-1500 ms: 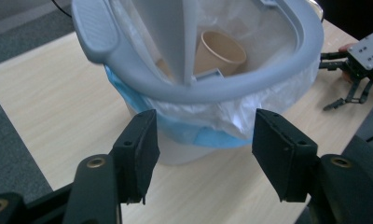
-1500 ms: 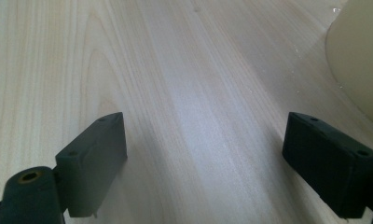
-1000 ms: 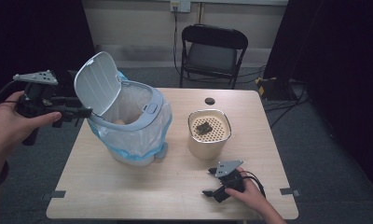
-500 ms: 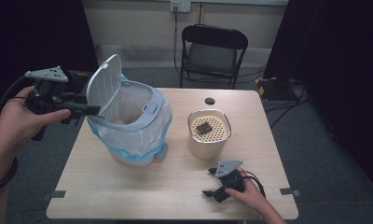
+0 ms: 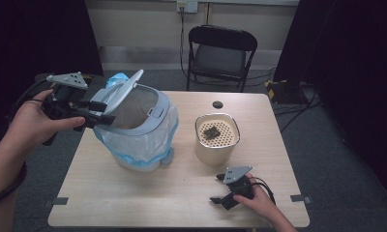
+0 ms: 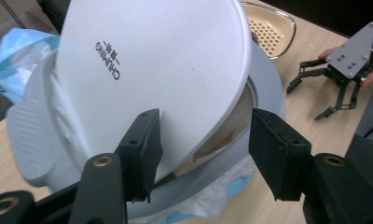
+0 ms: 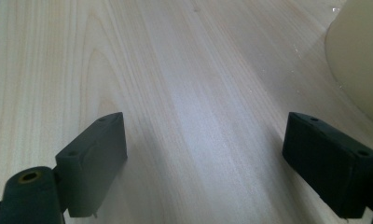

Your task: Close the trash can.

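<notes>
Standing on a pale wooden table (image 5: 182, 193) in a dark-curtained room, with a black folding chair (image 5: 223, 53) at the far side, a grey bin (image 5: 143, 130) lined with a blue bag sits left of centre, beside a cream perforated canister (image 5: 216, 140). The bin's white lid (image 6: 152, 70) is tilted up, rising toward the far left. The left claw (image 6: 203, 154) gapes wide around the lid's near edge, whether touching it I cannot tell, while the right claw (image 7: 203, 163) rests wide open on the near right table, holding nothing.

"CHUNING" in dark capitals, with small characters beside it too small to read, printed on the round white plastic swing lid (image 6: 152, 79) of the bin; no other readable text
</notes>
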`<state>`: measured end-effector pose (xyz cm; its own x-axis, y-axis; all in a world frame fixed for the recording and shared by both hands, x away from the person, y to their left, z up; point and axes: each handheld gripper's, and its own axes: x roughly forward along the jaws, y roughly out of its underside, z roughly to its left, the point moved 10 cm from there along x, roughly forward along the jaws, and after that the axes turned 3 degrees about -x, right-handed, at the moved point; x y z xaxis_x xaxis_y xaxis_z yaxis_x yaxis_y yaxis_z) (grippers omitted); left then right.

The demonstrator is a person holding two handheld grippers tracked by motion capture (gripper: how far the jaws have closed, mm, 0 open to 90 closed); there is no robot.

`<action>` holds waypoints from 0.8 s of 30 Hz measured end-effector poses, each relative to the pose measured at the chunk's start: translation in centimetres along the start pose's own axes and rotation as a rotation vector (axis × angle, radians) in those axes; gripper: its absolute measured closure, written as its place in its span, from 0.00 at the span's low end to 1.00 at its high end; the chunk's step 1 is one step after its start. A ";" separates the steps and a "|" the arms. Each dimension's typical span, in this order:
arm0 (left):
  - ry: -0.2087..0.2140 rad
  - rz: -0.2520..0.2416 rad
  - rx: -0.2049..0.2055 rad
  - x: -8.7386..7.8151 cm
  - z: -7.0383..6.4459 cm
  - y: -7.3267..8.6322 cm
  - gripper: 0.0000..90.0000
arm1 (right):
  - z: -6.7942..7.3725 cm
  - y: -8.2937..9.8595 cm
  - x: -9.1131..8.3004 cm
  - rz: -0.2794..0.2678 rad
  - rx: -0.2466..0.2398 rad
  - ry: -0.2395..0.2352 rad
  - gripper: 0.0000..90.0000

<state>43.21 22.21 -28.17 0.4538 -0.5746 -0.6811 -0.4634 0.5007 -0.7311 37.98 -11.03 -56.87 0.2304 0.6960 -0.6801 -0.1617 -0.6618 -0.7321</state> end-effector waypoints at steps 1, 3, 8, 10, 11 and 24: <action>0.003 0.002 0.008 0.1 -0.1 0.0 0.48 | 0.0 0.0 0.0 0.000 0.000 0.000 0.14; 0.018 -0.002 0.010 0.1 -0.5 -0.2 0.47 | 0.0 0.0 0.0 0.000 0.000 0.000 0.14; 0.029 0.008 -0.015 0.3 -0.8 -0.4 0.47 | 0.0 0.0 0.0 0.000 0.000 0.000 0.14; 0.040 0.013 -0.017 0.5 -1.0 -0.4 0.49 | 0.0 0.0 0.0 0.000 0.000 0.000 0.14; 0.043 0.018 -0.013 0.6 -1.2 -0.3 0.49 | 0.0 0.0 0.0 0.000 0.000 0.000 0.14; 0.070 0.031 -0.077 1.7 -1.4 -0.9 0.61 | 0.0 0.0 0.0 0.000 0.000 0.000 0.14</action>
<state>43.31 19.93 -28.62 0.3854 -0.6044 -0.6973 -0.5351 0.4693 -0.7025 37.98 -11.03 -56.87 0.2303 0.6960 -0.6801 -0.1619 -0.6617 -0.7320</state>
